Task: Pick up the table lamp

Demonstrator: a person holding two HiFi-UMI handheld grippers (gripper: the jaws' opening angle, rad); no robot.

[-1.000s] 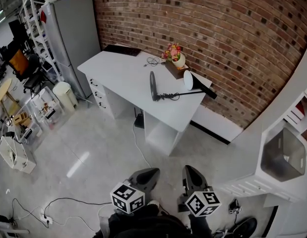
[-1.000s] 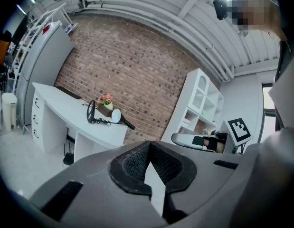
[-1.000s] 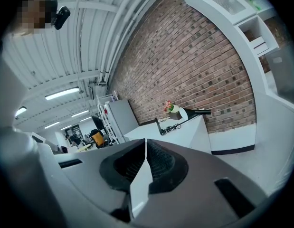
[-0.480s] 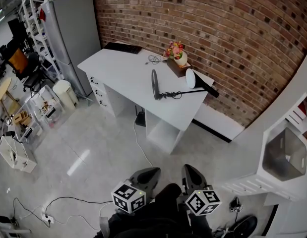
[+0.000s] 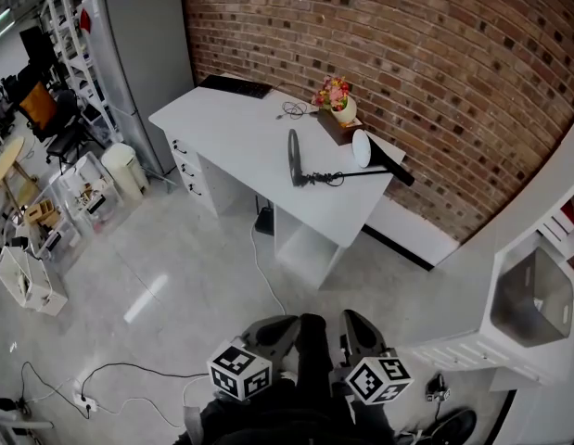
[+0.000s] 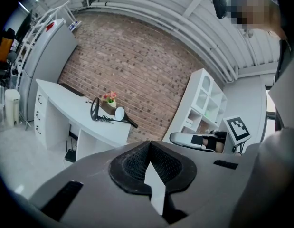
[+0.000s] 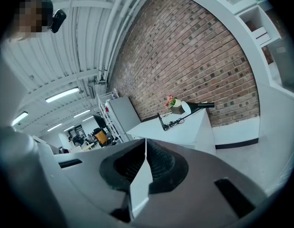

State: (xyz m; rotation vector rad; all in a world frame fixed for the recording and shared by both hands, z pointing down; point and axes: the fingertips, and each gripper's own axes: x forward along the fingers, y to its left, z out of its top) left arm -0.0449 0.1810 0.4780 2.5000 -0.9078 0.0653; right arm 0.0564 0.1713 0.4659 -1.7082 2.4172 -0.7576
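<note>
The table lamp (image 5: 350, 174) lies on its side on the white desk (image 5: 240, 128), with its round black base on edge at the left and its white-faced black head past the desk's right edge. It is also far off in the left gripper view as the lamp (image 6: 109, 118), and in the right gripper view as the lamp (image 7: 186, 107). My left gripper (image 5: 285, 323) and right gripper (image 5: 353, 319) hang side by side at the bottom of the head view, well short of the desk. Both are shut and hold nothing: left gripper (image 6: 149, 144), right gripper (image 7: 145, 141).
A flower pot on a brown box (image 5: 338, 109), a black keyboard (image 5: 233, 86) and a cable lie on the desk. A tall grey cabinet (image 5: 143, 54) stands at its left and white shelving (image 5: 537, 286) at the right. Cables (image 5: 110, 383) run over the floor. A brick wall backs the desk.
The person's dark leg has come forward between the two grippers, and the desk has shifted slightly in the head view. Both grippers stay shut and side by side.
</note>
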